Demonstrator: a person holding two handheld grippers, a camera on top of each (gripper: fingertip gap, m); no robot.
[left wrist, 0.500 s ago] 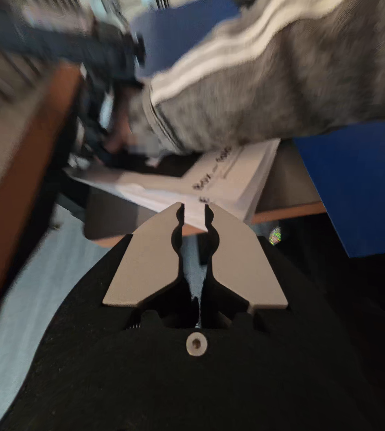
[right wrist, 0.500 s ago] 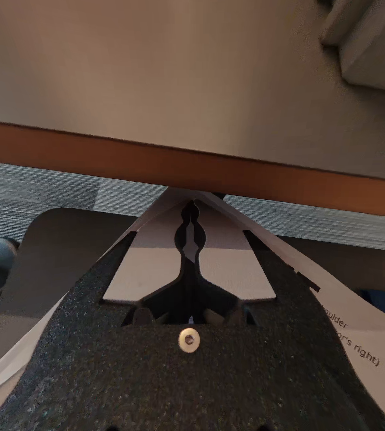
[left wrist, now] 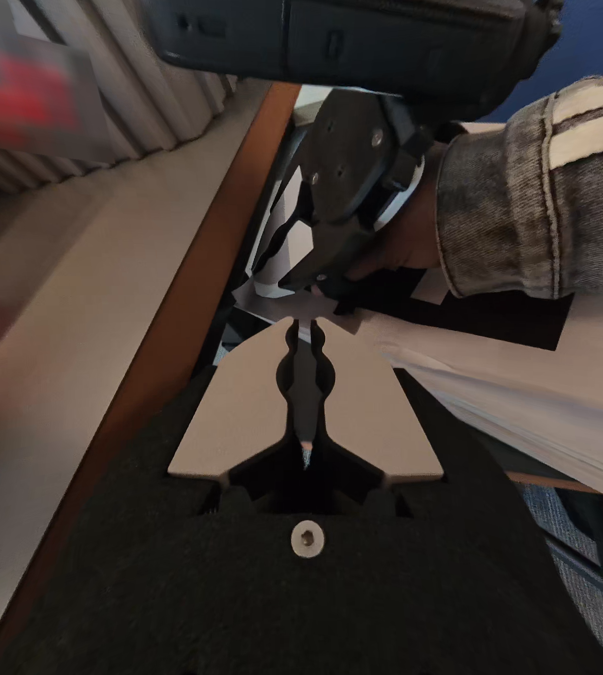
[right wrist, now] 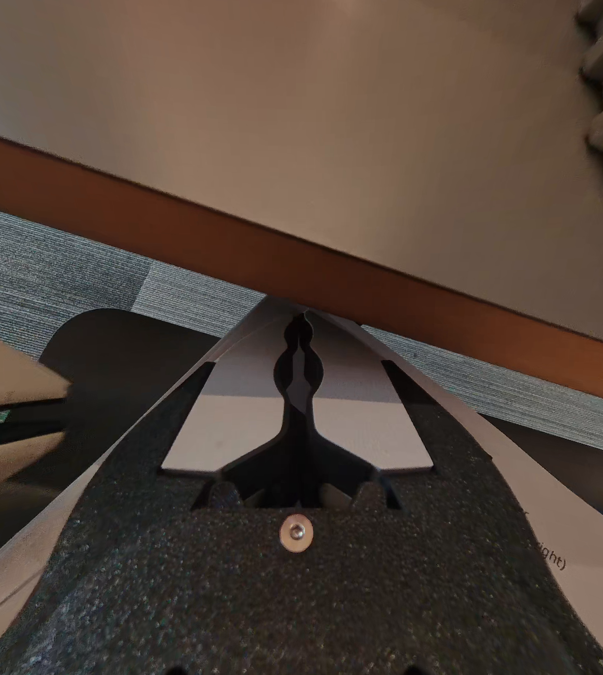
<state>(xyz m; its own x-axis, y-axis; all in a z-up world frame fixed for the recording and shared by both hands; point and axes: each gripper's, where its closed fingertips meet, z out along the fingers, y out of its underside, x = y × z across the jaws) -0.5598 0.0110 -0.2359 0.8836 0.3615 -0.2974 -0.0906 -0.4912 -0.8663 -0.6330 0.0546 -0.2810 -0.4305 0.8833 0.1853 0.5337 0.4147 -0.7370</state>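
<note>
My left gripper (left wrist: 304, 323) sits at frame centre, its jaws drawn narrow and pinching the edge of the white paper sheets (left wrist: 511, 387), which spread toward the right of that view. Just above it, my right gripper (left wrist: 274, 288) bites the same paper, held by a hand (left wrist: 402, 233) in a grey striped sleeve (left wrist: 548, 190). In the right wrist view, that gripper (right wrist: 302, 314) is clamped on the paper (right wrist: 475, 475), its tips close under the brown edge of the table (right wrist: 292, 146); grey carpet (right wrist: 73, 263) lies at left.
</note>
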